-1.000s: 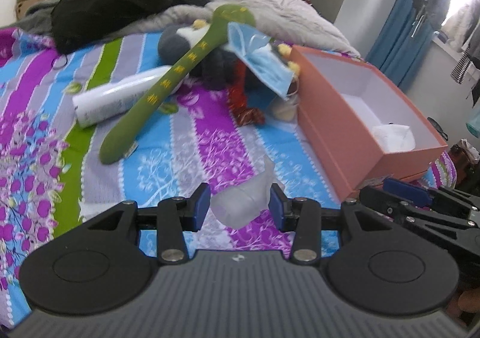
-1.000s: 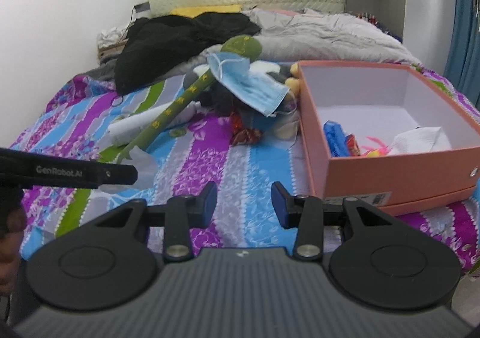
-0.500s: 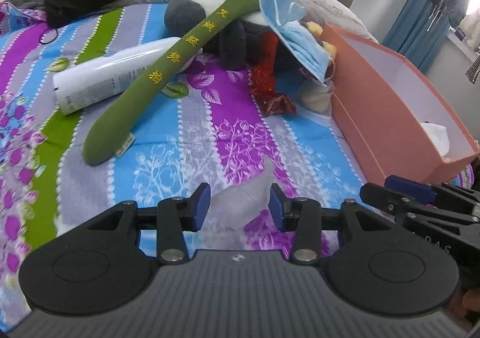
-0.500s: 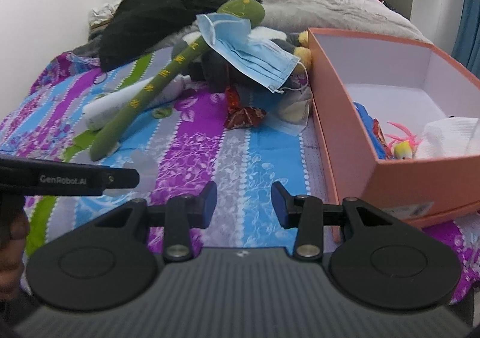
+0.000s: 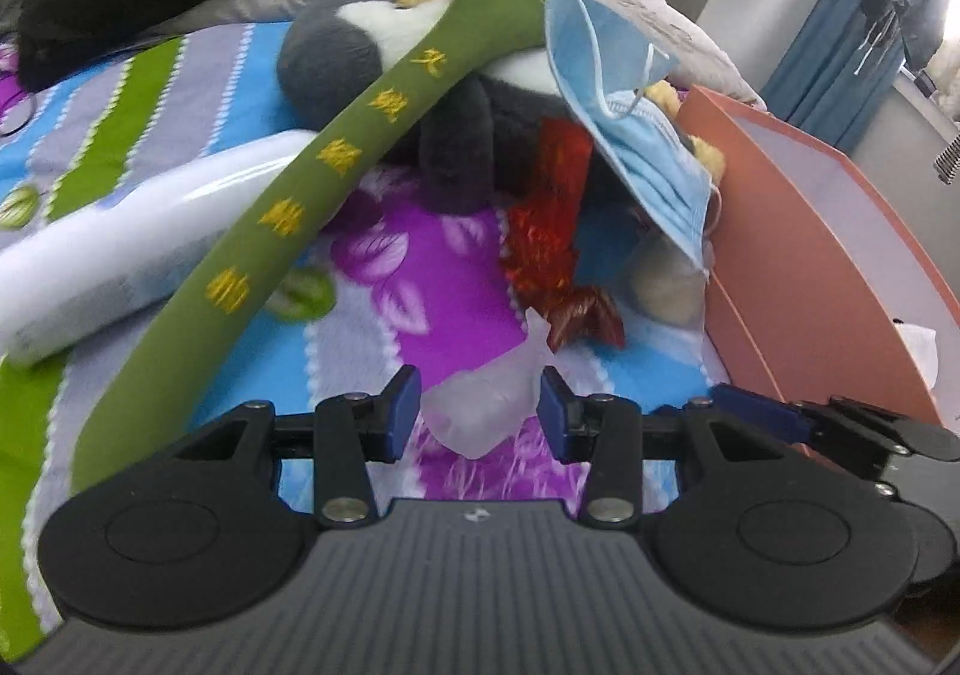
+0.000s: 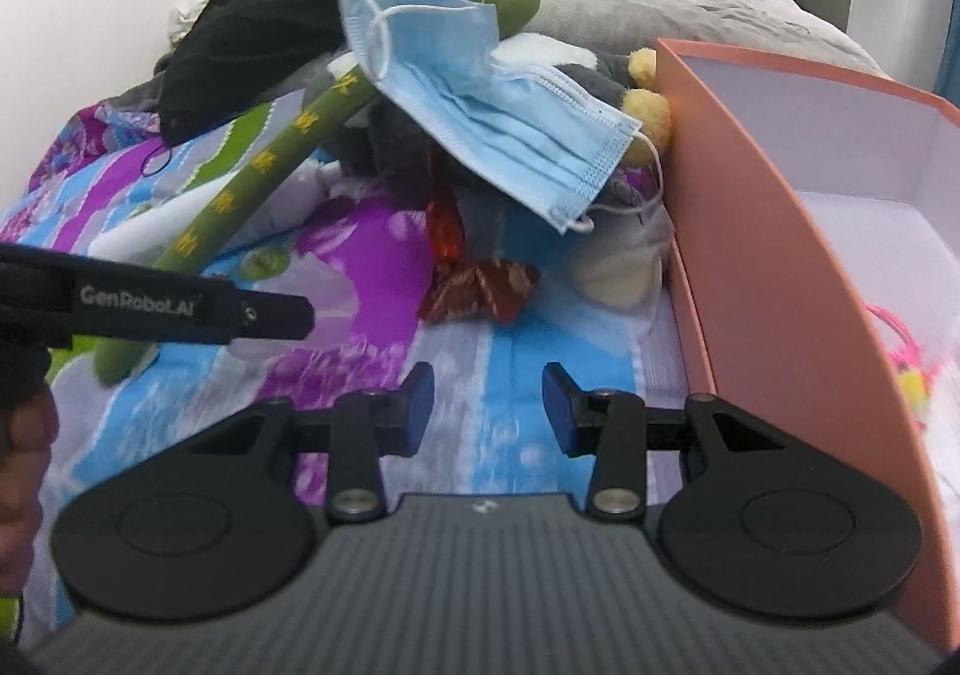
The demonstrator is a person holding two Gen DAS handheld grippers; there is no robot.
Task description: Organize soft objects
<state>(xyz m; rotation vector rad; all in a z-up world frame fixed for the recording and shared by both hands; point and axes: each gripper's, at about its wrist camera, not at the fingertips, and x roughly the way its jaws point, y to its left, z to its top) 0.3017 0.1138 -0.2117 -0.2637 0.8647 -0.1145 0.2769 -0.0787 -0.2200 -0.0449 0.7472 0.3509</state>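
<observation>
Between my left gripper pads I see a clear soft lump; the jaws stand apart, and I cannot tell if they pinch it. My right gripper is parted over bare bedspread. Beyond lie a red wrapper, a green plush stick and a blue face mask against the gray plush toy, beside the pink box.
</observation>
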